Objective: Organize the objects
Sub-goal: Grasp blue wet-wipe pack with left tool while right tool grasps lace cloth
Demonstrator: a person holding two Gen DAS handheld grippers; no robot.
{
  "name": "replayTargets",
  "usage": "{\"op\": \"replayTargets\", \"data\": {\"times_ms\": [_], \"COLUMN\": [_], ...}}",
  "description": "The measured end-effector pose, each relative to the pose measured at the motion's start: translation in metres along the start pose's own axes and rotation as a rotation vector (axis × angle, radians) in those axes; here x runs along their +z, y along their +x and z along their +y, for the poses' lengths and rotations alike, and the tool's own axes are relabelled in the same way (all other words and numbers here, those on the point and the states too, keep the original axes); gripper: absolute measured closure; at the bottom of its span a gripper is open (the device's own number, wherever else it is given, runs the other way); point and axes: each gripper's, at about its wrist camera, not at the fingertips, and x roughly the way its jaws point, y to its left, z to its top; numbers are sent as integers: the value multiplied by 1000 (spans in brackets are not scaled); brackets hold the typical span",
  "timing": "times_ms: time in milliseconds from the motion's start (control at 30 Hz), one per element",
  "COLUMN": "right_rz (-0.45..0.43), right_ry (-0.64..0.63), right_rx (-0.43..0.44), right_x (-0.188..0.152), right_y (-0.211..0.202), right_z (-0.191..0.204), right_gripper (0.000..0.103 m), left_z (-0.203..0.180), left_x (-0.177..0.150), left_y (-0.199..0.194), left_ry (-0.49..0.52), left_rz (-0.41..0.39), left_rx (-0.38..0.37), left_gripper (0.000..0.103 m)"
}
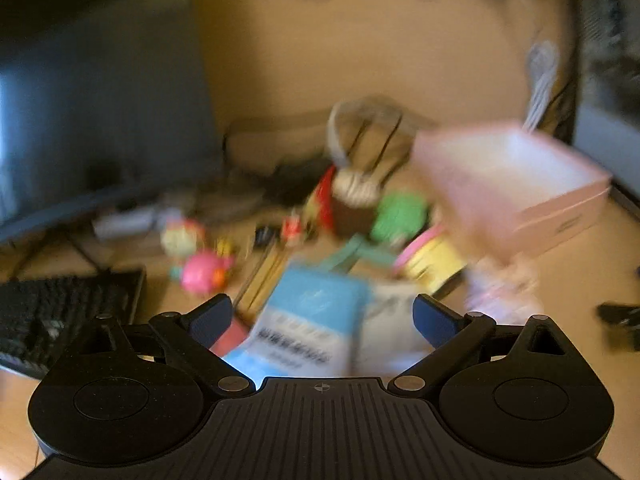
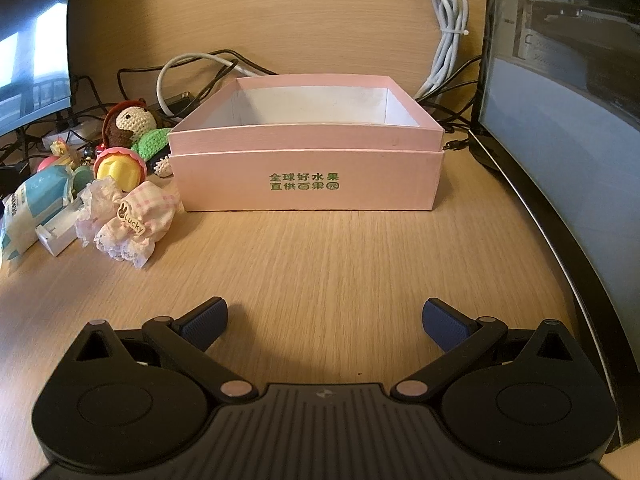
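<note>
An open, empty pink box stands on the wooden desk; it also shows in the blurred left wrist view. Left of it lies a pile: a crochet doll, a yellow and pink toy, a pink checked cloth, a blue and white packet. My right gripper is open and empty, over bare desk in front of the box. My left gripper is open and empty, just above the blue packet, with a pink round toy to its left.
A monitor stands close at the right. A second screen and tangled cables are at the back left. A black keyboard lies left of the pile. A coiled white cable hangs behind the box.
</note>
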Motion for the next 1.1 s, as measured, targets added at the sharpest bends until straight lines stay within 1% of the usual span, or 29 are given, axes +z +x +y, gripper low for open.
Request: {"op": "replayTargets", "data": {"times_ms": [33,67,100,133,167,200,267,300,367,433,500,567,633,733,767,800,900,933,1000,1100], "right_rz": [6,12,16,20,23,27,38,44,55,61,69,91,130,164,156,127,-25,-62,-76,-32], "right_ry": [1,1,1,0,-1,-3,-7,-8,-4,12,38,55,49,-12,-21,-30,-84,-94,-94,-49], "right_rx": [0,-1,-1,0,1,3,7,9,5,-12,-44,-60,-52,25,68,99,134,157,186,195], "right_x": [1,2,2,3,2,2,3,2,2,0,-1,2,9,16,18,19,27,31,41,52], "right_y": [0,1,1,1,1,0,-1,-2,-5,-7,-9,-8,-6,-2,-3,-6,-14,-13,-3,19], "right_z": [1,2,2,3,2,2,2,2,3,4,8,10,10,20,28,36,73,85,104,119], "right_gripper": [0,0,0,0,0,0,0,0,0,0,0,0,0,0,0,0,0,0,0,0], "left_z": [8,12,14,15,15,16,16,14,12,14,21,24,28,38,39,39,40,40,41,44], "left_x": [2,2,3,3,4,4,3,3,2,2,4,3,1,-5,-7,-10,-21,-24,-30,-38], "left_y": [11,19,29,36,45,52,56,56,60,66,67,57,38,-6,-18,-30,-56,-62,-74,-87], "left_ry": [-15,-20,-15,-6,7,17,32,43,60,29,-19,-31,-54,-138,-156,-171,-205,-212,-215,-200], "left_rz": [34,49,72,92,110,135,142,141,156,158,177,174,158,124,118,114,121,123,119,111], "left_rx": [-29,-47,-50,-44,-43,-42,-57,-66,-70,-72,-71,-54,-51,-77,-81,-82,-85,-87,-92,-99], "left_gripper": [6,12,16,24,28,29,35,35,33,34,42,43,43,44,44,44,44,44,44,44]}}
